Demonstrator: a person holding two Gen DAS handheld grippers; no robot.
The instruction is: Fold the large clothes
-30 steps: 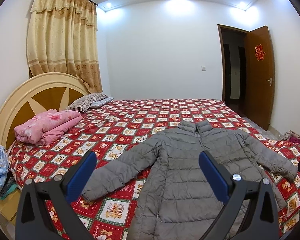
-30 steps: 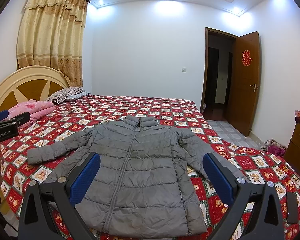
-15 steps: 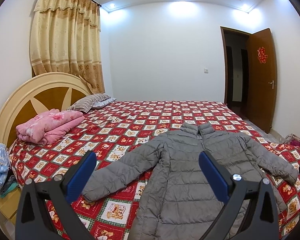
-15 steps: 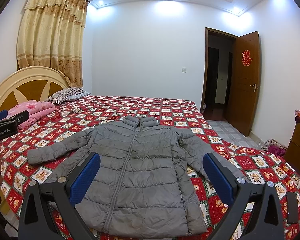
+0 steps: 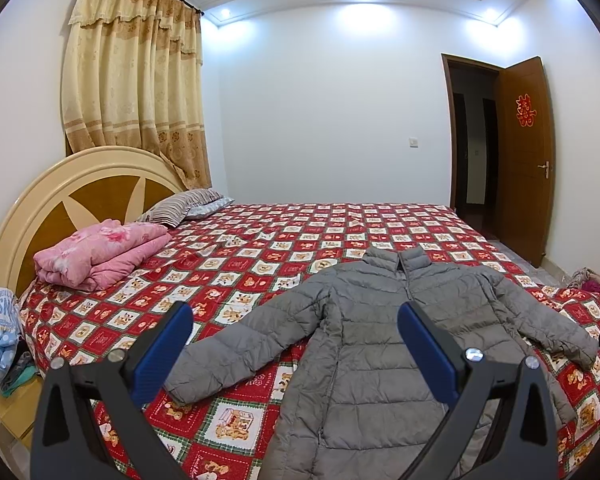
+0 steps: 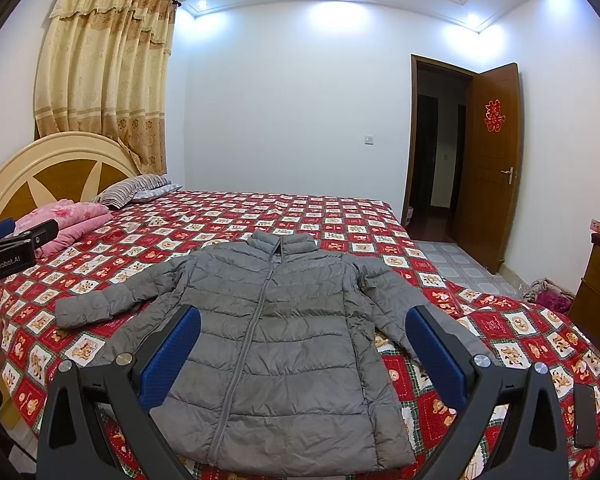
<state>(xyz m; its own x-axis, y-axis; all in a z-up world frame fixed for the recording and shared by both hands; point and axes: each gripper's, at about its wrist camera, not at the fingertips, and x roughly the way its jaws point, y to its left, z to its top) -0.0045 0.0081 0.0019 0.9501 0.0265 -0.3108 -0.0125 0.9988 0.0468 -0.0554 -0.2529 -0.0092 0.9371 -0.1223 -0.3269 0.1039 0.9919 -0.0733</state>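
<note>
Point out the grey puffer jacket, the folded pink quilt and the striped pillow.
grey puffer jacket (image 6: 284, 344): right wrist view, on the chest panel right of the zip.
folded pink quilt (image 5: 96, 256): left wrist view, on its top fold near the headboard.
striped pillow (image 5: 180, 206): left wrist view, on the middle of its striped cover.

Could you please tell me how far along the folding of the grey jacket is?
Done: the grey jacket lies flat, zipped, front up on the bed, sleeves spread. In hand: nothing; the left gripper and right gripper hover open above it. Left: every fold, sleeves and body.
</note>
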